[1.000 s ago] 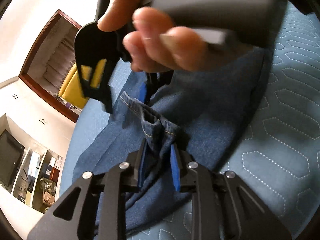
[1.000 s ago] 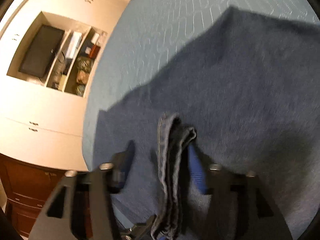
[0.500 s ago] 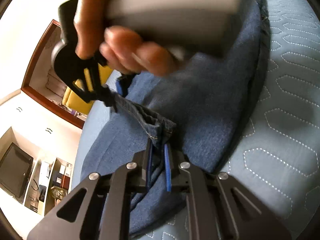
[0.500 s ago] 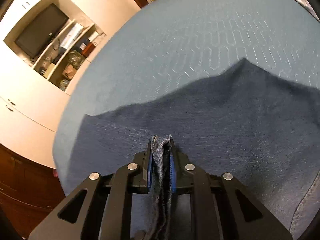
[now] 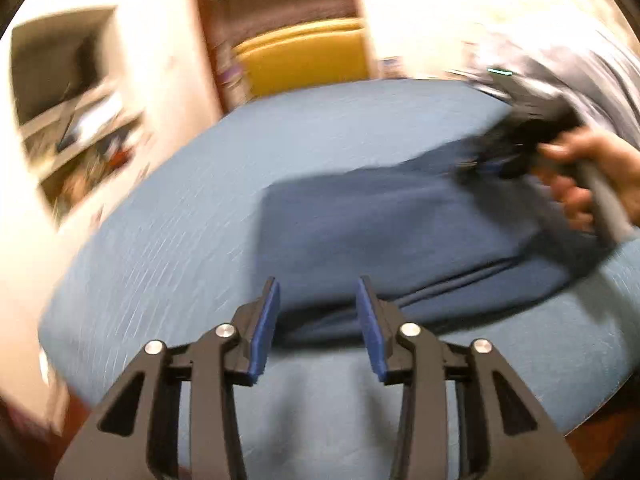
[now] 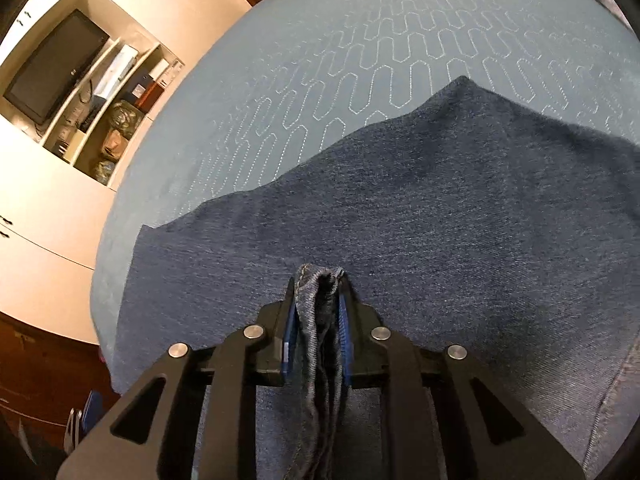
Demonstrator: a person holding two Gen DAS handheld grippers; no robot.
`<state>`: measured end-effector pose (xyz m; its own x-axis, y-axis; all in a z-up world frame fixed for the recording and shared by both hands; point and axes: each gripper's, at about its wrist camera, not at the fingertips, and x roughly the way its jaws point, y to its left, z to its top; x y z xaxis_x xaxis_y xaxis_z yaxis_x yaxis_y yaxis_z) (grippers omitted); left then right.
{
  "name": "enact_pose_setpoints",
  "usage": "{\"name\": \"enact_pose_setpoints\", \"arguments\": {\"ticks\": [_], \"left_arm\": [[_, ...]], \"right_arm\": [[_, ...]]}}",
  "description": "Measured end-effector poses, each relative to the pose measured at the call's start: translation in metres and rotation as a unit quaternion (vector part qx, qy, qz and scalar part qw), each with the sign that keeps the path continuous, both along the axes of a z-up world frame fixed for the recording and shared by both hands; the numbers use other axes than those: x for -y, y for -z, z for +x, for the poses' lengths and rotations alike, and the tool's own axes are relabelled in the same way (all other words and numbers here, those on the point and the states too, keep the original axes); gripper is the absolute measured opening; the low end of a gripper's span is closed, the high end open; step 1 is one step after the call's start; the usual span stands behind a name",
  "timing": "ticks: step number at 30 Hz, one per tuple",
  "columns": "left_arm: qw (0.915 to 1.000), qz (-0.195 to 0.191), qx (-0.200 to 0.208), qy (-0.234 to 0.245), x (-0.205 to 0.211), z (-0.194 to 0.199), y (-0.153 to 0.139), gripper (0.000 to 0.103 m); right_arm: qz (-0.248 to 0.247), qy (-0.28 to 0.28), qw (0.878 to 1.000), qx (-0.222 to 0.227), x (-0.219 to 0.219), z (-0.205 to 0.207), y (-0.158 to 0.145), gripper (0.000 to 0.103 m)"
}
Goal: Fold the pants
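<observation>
Dark blue denim pants (image 5: pixel 384 232) lie folded flat on a light blue quilted bed (image 5: pixel 192 216). The left wrist view is blurred. My left gripper (image 5: pixel 318 320) stands open just short of the pants' near edge, with nothing between its blue pads. In that view the right gripper (image 5: pixel 504 156) is at the far right edge of the pants, held by a hand (image 5: pixel 600 176). In the right wrist view my right gripper (image 6: pixel 318 320) is shut on a bunched hem of the pants (image 6: pixel 320 288), and the rest of the denim (image 6: pixel 440 200) spreads out ahead.
A white wall unit with a TV (image 6: pixel 52 64) and cluttered shelves (image 6: pixel 116 116) stands to the left. A yellow chair (image 5: pixel 304 56) sits in a doorway beyond the bed. Dark wood floor (image 6: pixel 40 360) shows past the bed's left edge.
My left gripper let go of the bunched denim, opened and pulled back fast from the pants. The right gripper stayed shut on its hem and lowered it onto the spread cloth.
</observation>
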<state>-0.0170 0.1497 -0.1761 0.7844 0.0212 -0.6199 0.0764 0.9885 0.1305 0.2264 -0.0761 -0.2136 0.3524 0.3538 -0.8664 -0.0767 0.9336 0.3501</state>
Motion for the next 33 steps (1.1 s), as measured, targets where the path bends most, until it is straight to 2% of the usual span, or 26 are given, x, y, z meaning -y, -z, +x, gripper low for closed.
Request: {"name": "enact_pose_setpoints", "arguments": {"ticks": [3, 4, 5, 8, 9, 12, 14, 17, 19, 20, 24, 29, 31, 33], "left_arm": [[0.9983, -0.038, -0.032, -0.030, -0.043, -0.006, 0.016, 0.039], [0.9969, -0.059, -0.038, -0.036, -0.056, -0.006, 0.019, 0.039], [0.9962, -0.067, -0.039, -0.041, -0.063, -0.007, 0.021, 0.039], [0.9963, -0.064, -0.033, -0.047, -0.074, -0.001, 0.022, 0.038], [0.9967, -0.060, -0.033, -0.044, -0.072, -0.001, 0.024, 0.037], [0.9995, -0.008, -0.020, -0.024, -0.058, -0.001, 0.023, 0.036], [0.9990, 0.044, -0.006, -0.007, -0.047, 0.003, 0.023, 0.036], [0.9950, 0.099, 0.001, 0.008, -0.032, 0.013, 0.026, 0.035], [0.9898, 0.139, 0.000, 0.029, -0.021, 0.017, 0.035, 0.035], [0.9885, 0.147, 0.000, 0.034, -0.018, 0.018, 0.037, 0.034], [0.9885, 0.150, 0.006, 0.019, -0.016, 0.021, 0.037, 0.033], [0.9852, 0.169, 0.014, 0.021, -0.012, 0.026, 0.035, 0.033], [0.9864, 0.161, 0.028, 0.019, -0.012, 0.022, 0.025, 0.035], [0.9827, 0.182, 0.026, 0.020, -0.010, 0.023, 0.026, 0.035]], "right_arm": [[-0.038, 0.007, 0.999, 0.004, -0.004, -0.003, -0.007, 0.027], [-0.046, 0.016, 0.999, 0.004, -0.002, -0.006, -0.011, 0.032], [-0.058, 0.033, 0.998, 0.017, 0.001, -0.011, -0.022, 0.033], [-0.112, 0.057, 0.990, 0.071, 0.002, -0.035, -0.050, 0.034], [-0.116, 0.051, 0.989, 0.079, -0.001, -0.043, -0.054, 0.034], [-0.141, 0.006, 0.985, 0.100, -0.028, -0.063, -0.056, 0.033], [-0.158, -0.023, 0.980, 0.121, -0.050, -0.073, -0.050, 0.033], [-0.191, -0.051, 0.974, 0.109, -0.071, -0.077, -0.025, 0.031], [-0.217, -0.045, 0.971, 0.092, -0.070, -0.075, -0.006, 0.028], [-0.222, -0.047, 0.970, 0.083, -0.068, -0.074, 0.003, 0.027], [-0.239, -0.063, 0.964, 0.093, -0.070, -0.077, 0.008, 0.027], [-0.236, -0.063, 0.966, 0.091, -0.070, -0.075, 0.010, 0.027], [-0.230, -0.063, 0.967, 0.091, -0.070, -0.078, 0.012, 0.027], [-0.222, -0.060, 0.969, 0.087, -0.065, -0.077, 0.011, 0.027]]}}
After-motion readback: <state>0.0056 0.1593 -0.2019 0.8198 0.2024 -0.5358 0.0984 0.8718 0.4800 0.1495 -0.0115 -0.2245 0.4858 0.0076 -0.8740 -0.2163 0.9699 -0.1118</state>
